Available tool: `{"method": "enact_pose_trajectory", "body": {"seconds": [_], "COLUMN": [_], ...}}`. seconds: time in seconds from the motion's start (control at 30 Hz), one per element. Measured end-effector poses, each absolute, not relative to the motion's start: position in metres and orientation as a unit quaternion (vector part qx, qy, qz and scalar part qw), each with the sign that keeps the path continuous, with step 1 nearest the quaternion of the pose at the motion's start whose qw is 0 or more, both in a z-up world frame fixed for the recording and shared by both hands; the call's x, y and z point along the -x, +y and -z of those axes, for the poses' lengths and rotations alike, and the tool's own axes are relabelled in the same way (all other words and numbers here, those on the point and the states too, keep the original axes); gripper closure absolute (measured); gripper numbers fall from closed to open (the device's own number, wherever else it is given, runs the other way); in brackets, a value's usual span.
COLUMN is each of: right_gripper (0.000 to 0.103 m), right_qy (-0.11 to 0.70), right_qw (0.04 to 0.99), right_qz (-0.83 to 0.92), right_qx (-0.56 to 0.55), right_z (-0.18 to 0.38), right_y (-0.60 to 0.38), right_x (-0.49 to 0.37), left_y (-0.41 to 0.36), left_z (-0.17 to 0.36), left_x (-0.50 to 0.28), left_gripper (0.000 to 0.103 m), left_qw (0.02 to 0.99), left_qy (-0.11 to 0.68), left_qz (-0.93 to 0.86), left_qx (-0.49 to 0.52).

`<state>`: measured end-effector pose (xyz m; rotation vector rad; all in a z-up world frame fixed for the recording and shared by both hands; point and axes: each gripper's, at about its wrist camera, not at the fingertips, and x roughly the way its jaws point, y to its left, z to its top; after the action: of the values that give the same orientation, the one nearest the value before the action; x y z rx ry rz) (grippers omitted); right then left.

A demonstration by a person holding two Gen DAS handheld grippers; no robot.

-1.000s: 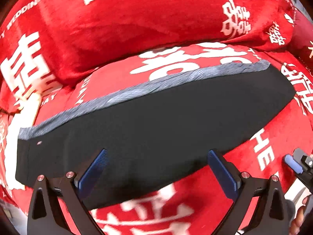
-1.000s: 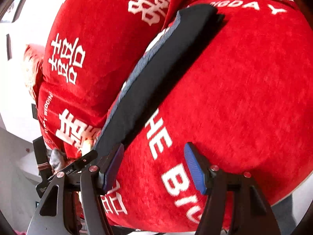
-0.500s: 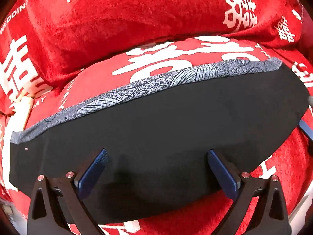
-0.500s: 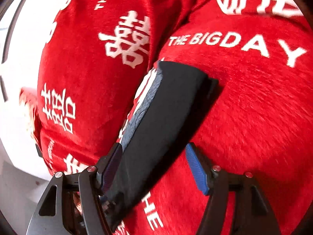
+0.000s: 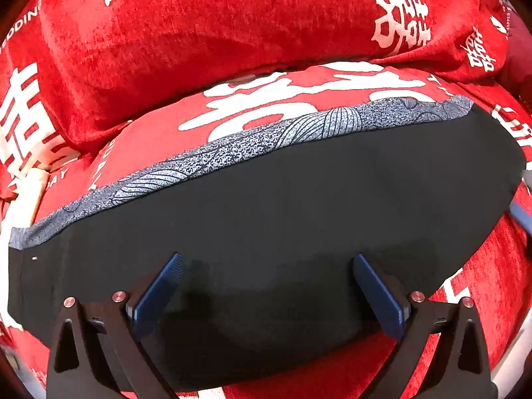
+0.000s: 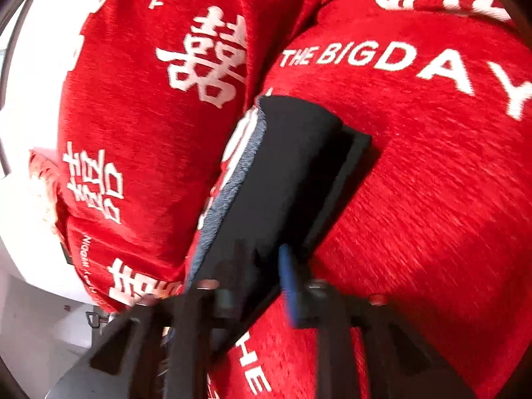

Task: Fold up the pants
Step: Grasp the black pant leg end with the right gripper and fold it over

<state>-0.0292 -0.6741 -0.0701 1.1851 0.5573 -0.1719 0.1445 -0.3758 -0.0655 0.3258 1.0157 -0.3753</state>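
Note:
The black pants [image 5: 282,219], with a grey patterned band along the far edge, lie folded flat on the red sofa seat. My left gripper [image 5: 266,286] is open, its blue pads spread wide just above the near part of the pants, holding nothing. In the right wrist view the pants [image 6: 282,173] run away from me as a narrow black strip. My right gripper [image 6: 262,282] has closed on the near end of that strip, with the cloth between its fingers. The view is blurred by motion.
The red sofa seat cushion [image 6: 432,199] with white lettering carries the pants. A red back cushion [image 5: 232,33] rises behind them. The sofa's left end and a pale floor [image 6: 33,299] show at the left of the right wrist view.
My left gripper moved forward over the pants, still open. My right gripper moved to the pants' end and shut on it.

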Motion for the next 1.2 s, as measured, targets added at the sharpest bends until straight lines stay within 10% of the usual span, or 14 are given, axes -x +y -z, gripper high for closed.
{"method": "enact_pose_trajectory", "body": {"seconds": [0.47, 0.53, 0.77, 0.93, 1.2], "right_gripper": [0.045, 0.097, 0.096, 0.061, 0.056], "right_qy": [0.243, 0.246, 0.251, 0.235, 0.248], "right_qw": [0.799, 0.782, 0.774, 0.773, 0.780], "right_qz": [0.123, 0.114, 0.143, 0.118, 0.118], "right_qx": [-0.536, -0.562, -0.563, -0.577, -0.563], "right_z": [0.060, 0.073, 0.084, 0.081, 0.077], "right_y": [-0.685, -0.691, -0.684, -0.686, -0.691], "right_x": [0.026, 0.019, 0.040, 0.055, 0.033], "left_y": [-0.374, -0.374, -0.373, -0.373, -0.374], "left_z": [0.065, 0.065, 0.065, 0.065, 0.065], "left_x": [-0.142, -0.142, -0.143, -0.144, -0.143], "left_gripper": [0.000, 0.000, 0.000, 0.000, 0.000], "left_qw": [0.850, 0.849, 0.847, 0.846, 0.847], "left_qy": [0.474, 0.474, 0.477, 0.481, 0.478], "left_qz": [0.174, 0.174, 0.180, 0.176, 0.175], "left_qx": [-0.151, -0.153, -0.152, -0.147, -0.152]}}
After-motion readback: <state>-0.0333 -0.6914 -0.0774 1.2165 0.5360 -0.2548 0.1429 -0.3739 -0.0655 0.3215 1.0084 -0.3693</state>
